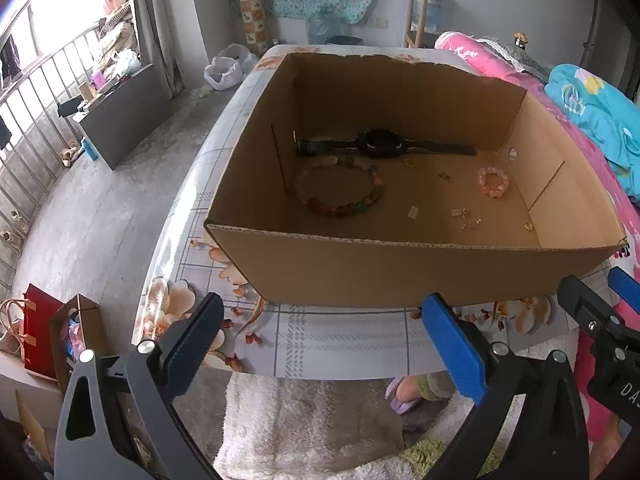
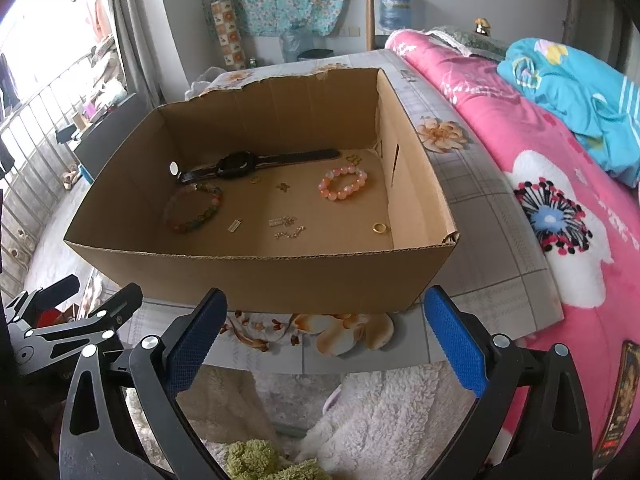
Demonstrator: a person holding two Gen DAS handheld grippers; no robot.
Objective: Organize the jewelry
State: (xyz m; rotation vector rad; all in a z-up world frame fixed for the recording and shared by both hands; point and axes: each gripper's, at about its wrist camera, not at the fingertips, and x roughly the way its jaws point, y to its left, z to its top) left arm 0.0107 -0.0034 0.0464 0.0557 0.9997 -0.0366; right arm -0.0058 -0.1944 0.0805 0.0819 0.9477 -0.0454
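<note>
Nearest us, our left gripper (image 1: 324,344) and right gripper (image 2: 326,340) hang spread and empty, short of the near wall of the open brown cardboard box (image 2: 256,280) on the flower-printed table (image 2: 472,216). On the box floor lie a gold ring (image 2: 380,228), small silvery chain pieces (image 2: 288,228), a multicoloured beaded bracelet (image 1: 340,192), a pink beaded bracelet (image 2: 343,182) and, farthest, a black wristwatch (image 2: 240,166). The jewelry lying scattered here suits either pieces already gathered or pieces awaiting sorting. Any pinch on the tiny bits would need fingertips flat to the cardboard. The chain pieces are too small to identify; the table below us is cut off.
</note>
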